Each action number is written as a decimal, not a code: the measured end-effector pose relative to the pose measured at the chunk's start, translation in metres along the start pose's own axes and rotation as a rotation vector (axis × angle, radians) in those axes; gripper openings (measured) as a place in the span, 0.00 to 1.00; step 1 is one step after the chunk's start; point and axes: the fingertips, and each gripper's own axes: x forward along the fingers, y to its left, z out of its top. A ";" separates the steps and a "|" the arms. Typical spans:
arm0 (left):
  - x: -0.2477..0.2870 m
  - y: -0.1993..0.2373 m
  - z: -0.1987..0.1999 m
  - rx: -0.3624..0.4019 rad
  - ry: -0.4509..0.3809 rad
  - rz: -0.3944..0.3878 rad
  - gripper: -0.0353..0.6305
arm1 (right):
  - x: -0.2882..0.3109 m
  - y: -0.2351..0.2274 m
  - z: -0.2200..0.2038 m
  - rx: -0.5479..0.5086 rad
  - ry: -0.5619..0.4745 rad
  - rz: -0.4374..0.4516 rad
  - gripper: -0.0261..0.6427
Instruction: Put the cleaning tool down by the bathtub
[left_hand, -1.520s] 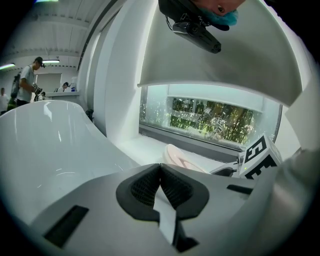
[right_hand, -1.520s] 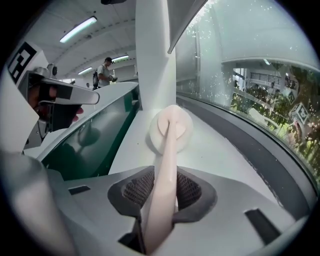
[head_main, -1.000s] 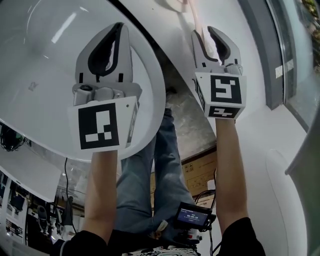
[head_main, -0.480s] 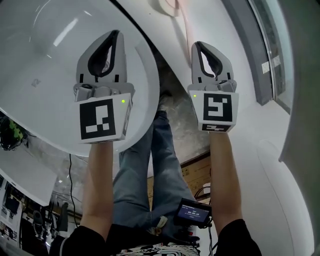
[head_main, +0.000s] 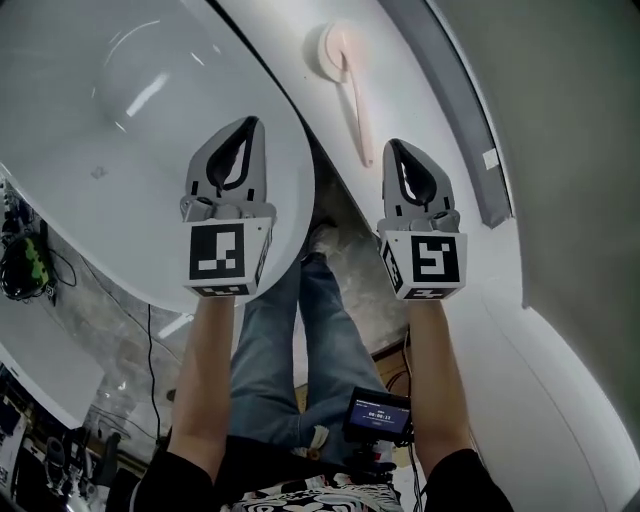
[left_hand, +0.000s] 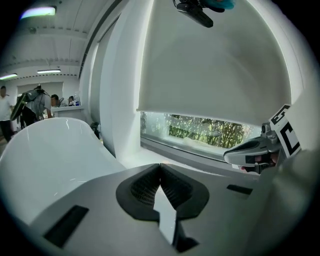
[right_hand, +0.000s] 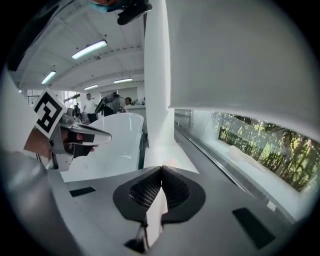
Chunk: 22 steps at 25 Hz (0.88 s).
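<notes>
Nearest, the left gripper (head_main: 246, 128) and the right gripper (head_main: 393, 148) are held side by side, each with its jaws pressed together and nothing between them. Just beyond the right gripper, apart from it, the cleaning tool (head_main: 350, 95) is laid flat on the white ledge (head_main: 400, 105), round head farthest away. The bathtub (head_main: 140, 90) is seen alongside, at the left.

Pale pink long-handled cleaning tool (head_main: 350, 95) on plain white ledge surface (head_main: 405, 85). Glossy white oval bathtub (head_main: 120, 150), no pattern. Left hand-held gripper (head_main: 245, 125) and right hand-held gripper (head_main: 393, 146): light grey shells, black ribbed pads, black-and-white square-marker cubes. Mid-grey window frame strip (head_main: 455, 115). Faded blue denim jeans (head_main: 300, 340).
</notes>
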 end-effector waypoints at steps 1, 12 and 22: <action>-0.008 -0.001 0.006 -0.007 -0.004 -0.002 0.08 | -0.009 0.001 0.009 0.013 -0.012 -0.001 0.08; -0.077 -0.011 0.119 0.017 -0.102 -0.043 0.08 | -0.090 0.003 0.125 0.034 -0.118 -0.025 0.08; -0.164 -0.004 0.237 0.018 -0.216 -0.033 0.08 | -0.185 0.011 0.235 0.080 -0.251 -0.079 0.08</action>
